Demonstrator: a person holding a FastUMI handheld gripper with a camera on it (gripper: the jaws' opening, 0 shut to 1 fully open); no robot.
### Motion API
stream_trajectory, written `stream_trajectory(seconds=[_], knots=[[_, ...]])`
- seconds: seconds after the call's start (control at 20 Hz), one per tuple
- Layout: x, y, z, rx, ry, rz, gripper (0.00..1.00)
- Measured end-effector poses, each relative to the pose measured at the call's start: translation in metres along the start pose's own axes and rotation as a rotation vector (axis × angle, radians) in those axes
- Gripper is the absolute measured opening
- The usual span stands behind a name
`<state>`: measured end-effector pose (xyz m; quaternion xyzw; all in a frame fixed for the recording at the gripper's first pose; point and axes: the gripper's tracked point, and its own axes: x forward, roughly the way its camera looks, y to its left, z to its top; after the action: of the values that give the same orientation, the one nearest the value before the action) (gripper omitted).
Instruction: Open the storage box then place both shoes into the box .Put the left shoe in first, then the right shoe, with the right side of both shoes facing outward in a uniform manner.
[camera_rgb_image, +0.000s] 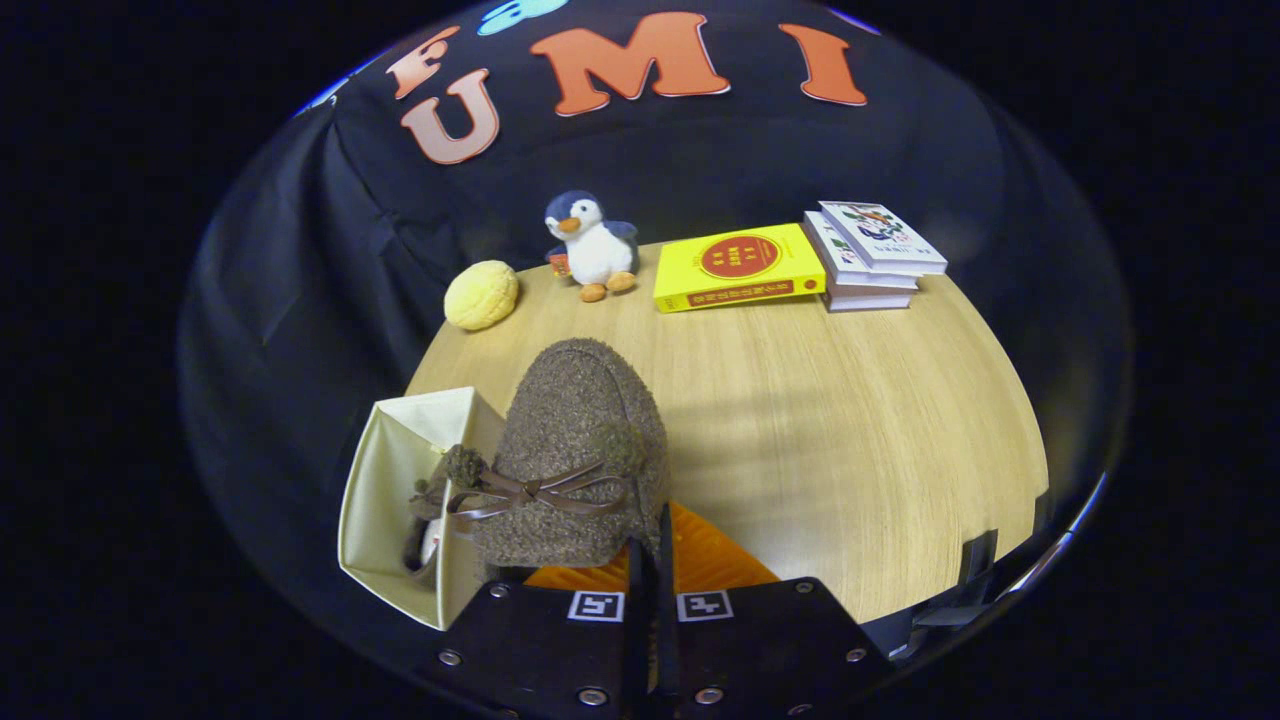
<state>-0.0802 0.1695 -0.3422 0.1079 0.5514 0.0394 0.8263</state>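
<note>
Gripper (650, 560) at 6 o'clock, its two black fingers (664, 545) drawn nearly together with only a thin slit between them, pinching the rear edge of a fuzzy brown slipper-style shoe with a brown ribbon bow (580, 450); both fingers appear to press on that edge, though the contact itself is partly hidden by the fingers. The held shoe points toe-away toward 12 o'clock and hangs just ahead of the fingers, above the round light-wood table (850, 430); whether its sole touches the table I cannot tell. An orange ribbed surface (715, 560) shows just under the shoe's heel beside the fingers; what it belongs to is unclear. At 9 o'clock of the held shoe, touching or just beside it, sits a cream fabric storage box (390, 490) with its top open and one flap raised at the far side. Inside it lies a second fuzzy brown shoe (440, 500), largely hidden by the box wall and by the held shoe, so its facing cannot be read. Beyond the fingers, well apart at the far edge of the table: a yellow bumpy round bun-shaped thing (481, 294) at 11 o'clock, a small plush penguin with blue head and white belly (592, 245) near 12 o'clock, a yellow book with a red disc on its cover (738, 266) lying flat at about 1 o'clock, and just beside it a stack of white-covered books (872, 258). The stretch of table between the held shoe and these things is bare wood.
</note>
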Motion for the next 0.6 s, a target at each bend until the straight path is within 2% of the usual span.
stream_trajectory(seconds=[0.4,0.6], knots=[[0.006,0.115,0.000,-0.107,0.001,0.045,0.05],[0.019,0.153,-0.011,-0.147,0.021,0.045,0.06]])
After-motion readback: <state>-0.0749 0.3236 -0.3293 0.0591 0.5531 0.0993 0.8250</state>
